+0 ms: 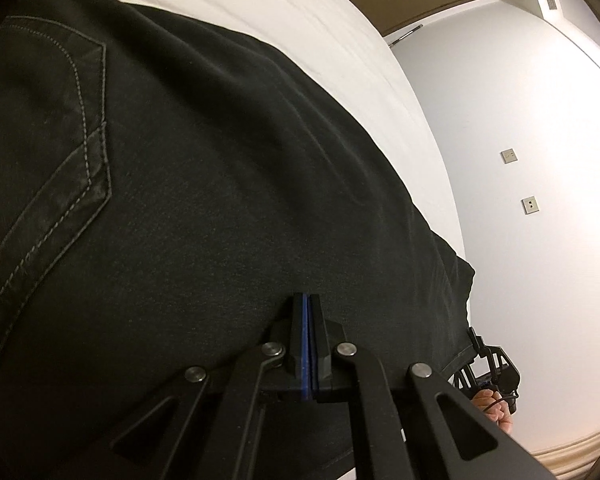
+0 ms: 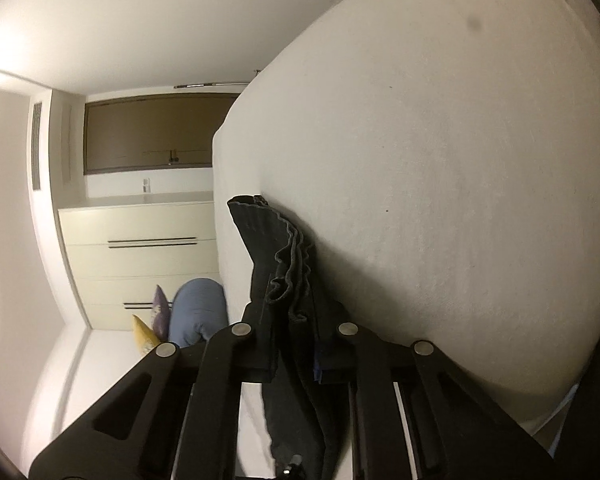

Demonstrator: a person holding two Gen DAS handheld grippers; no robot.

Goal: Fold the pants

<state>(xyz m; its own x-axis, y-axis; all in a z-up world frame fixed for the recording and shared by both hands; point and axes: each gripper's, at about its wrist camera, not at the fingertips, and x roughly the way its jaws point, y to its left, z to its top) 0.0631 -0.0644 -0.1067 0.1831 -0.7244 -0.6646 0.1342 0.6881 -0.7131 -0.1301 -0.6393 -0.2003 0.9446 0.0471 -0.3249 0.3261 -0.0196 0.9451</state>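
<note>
- Left wrist view: we see black pants spread flat on the white bed, back pocket w/ grey stitching at left. Left tongs fully closed, nothing between pads, tips over the fabric; contact unclear.
- Right wrist view: right tongs clamped on bunched pants hem at bed edge. White drawers & cushions beyond.

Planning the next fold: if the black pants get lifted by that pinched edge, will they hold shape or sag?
Likely sag: the pants bunch in ripples between the right gripper jaws. Probably heavyish, given the thick stitched pocket. Unlikely to slide on the white bed.
</note>
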